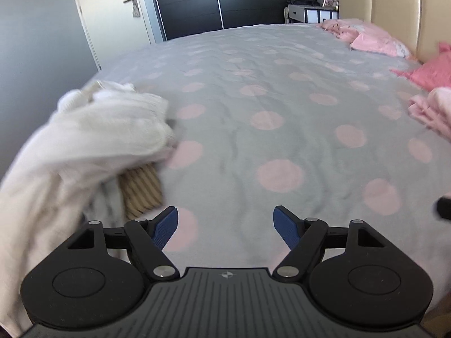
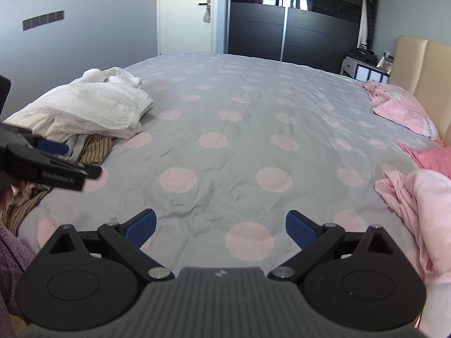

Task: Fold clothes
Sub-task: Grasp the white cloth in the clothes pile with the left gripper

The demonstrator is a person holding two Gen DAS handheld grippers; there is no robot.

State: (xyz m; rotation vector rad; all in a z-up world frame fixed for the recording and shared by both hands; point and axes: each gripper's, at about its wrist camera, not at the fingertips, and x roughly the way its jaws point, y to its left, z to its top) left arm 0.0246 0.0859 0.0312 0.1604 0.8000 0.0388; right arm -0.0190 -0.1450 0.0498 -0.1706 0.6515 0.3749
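Observation:
A heap of clothes lies at the left of the bed: a white crinkled garment (image 1: 93, 138) (image 2: 84, 107) on top of a brown striped one (image 1: 141, 191) (image 2: 95, 146). A pink garment (image 2: 417, 205) (image 1: 434, 112) lies crumpled at the right. My left gripper (image 1: 225, 222) is open and empty, just right of the heap above the grey cover with pink dots (image 1: 267, 107). It also shows at the left of the right wrist view (image 2: 53, 155). My right gripper (image 2: 221, 228) is open and empty over the cover (image 2: 239, 129), left of the pink garment.
Pink pillows (image 2: 400, 109) lie against a beige headboard (image 2: 422, 64) at the right. A dark wardrobe (image 2: 293, 17), a door (image 2: 186, 11) and a bedside table (image 2: 363, 70) stand beyond the bed. A purple fabric (image 2: 11, 256) shows at the lower left.

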